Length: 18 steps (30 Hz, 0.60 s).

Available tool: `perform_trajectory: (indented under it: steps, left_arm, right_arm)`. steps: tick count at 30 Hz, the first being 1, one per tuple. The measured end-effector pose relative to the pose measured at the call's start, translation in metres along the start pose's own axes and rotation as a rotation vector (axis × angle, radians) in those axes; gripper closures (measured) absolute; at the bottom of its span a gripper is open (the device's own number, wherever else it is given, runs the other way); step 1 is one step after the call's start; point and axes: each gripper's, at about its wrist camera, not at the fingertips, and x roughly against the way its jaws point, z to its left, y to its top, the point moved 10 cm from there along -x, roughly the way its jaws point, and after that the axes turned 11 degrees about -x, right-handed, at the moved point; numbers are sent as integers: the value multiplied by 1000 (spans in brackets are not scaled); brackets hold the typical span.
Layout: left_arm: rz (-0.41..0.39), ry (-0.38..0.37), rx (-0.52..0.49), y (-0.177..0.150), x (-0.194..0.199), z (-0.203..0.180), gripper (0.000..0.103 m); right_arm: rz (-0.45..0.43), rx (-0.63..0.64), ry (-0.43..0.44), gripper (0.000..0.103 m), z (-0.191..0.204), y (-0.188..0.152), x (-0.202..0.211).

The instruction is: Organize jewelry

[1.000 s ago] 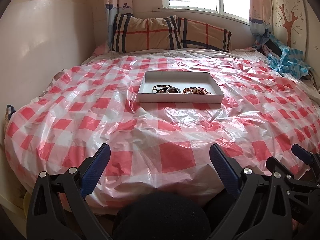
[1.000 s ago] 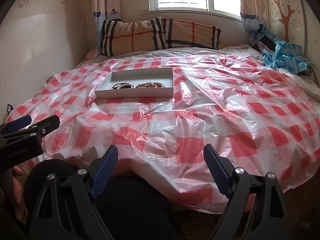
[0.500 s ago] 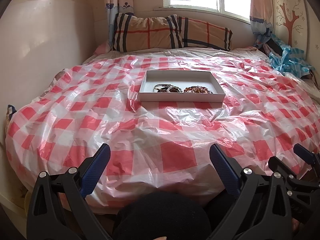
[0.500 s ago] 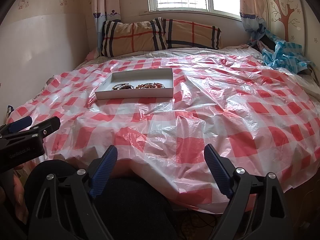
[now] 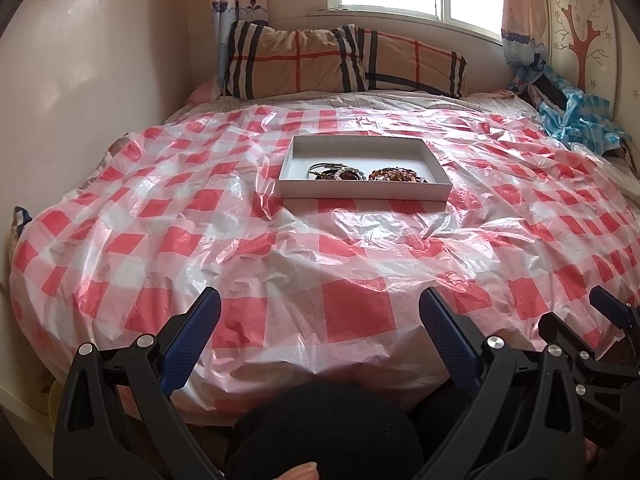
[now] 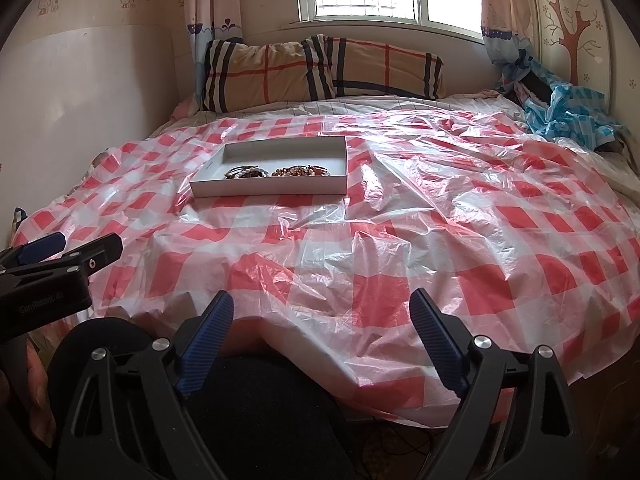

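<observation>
Both grippers are held low at the foot of the bed, above a dark-clad lap, with nothing between their fingers. The left gripper (image 5: 320,332) is spread wide, its blue pads aimed up the bed toward the box; the right gripper (image 6: 322,328) is likewise spread wide and empty, pointed a little to the right of the box. The left gripper is also seen from the side at the left edge of the right wrist view, just beside the right one.

Beyond the fingertips, a crinkled red-and-white checked plastic sheet (image 5: 352,312) is spread over the bed, apparently to give a wipeable, even ground for small pieces. Well apart from both grippers, toward the middle of the bed, a shallow white box (image 5: 364,191) is set squarely on the sheet. The jewelry (image 5: 360,173) is gathered inside it along the near wall: bangles and a beaded bracelet to the left, a heap of amber-brown beads to the right. No piece is seen lying loose on the sheet.

Whether the pieces are awaiting sorting or already sorted into the box cannot be told. Plaid pillows (image 5: 344,62) are propped under the window.
</observation>
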Motion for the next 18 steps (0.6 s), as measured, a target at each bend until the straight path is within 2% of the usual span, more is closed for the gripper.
perform_trajectory:
  steps: [18]
  left_arm:
    - [4,-2,2,3,-2,-1,8]
  right_arm:
    - [-1,2,-2,15,1,0,0]
